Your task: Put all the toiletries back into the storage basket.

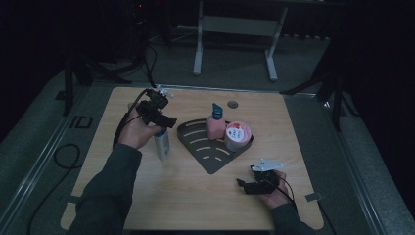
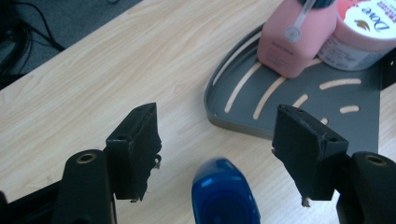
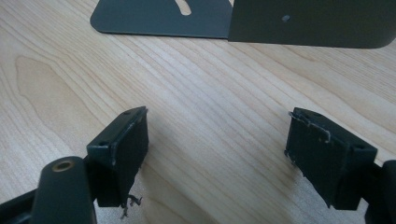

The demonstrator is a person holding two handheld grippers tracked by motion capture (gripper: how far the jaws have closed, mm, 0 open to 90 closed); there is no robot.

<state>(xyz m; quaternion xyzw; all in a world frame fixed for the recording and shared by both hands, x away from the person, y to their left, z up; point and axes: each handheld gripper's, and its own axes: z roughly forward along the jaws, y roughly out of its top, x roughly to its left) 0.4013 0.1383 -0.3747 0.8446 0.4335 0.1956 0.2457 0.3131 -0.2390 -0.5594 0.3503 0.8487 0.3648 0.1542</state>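
Right gripper [image 1: 243, 185]: nearest item, low over the desk [image 1: 195, 205] close to its near right corner, held in the person's right hand [image 1: 274, 196]. Jaws spread wide with only bare wood between them; it reads as parked, waiting off to the side of the work.

Left hand [image 1: 134, 132]: past the desk's middle, toward the left edge, carrying the left gripper [image 1: 161, 122] pointed down.

Bottle [image 1: 162, 144]: white body, blue cap [image 2: 224, 196], upright on the desk just left of the tray. In the left gripper view the cap sits between the black jaws; the pads stand clear of it on both sides, so it is not clamped. Judged: a grasp being lined up, or a release just made; cannot tell which.

Tray [image 1: 215, 164]: dark, fan-shaped, slotted, at desk centre, point toward the near edge, raised wall on the right.

Pink bottle [image 1: 215, 125]: upright at the tray's far part, touching the jar [image 1: 238, 135], pink-lidded, beside it. Both packed to the back, leaving the near slots free, likely for the bottle.
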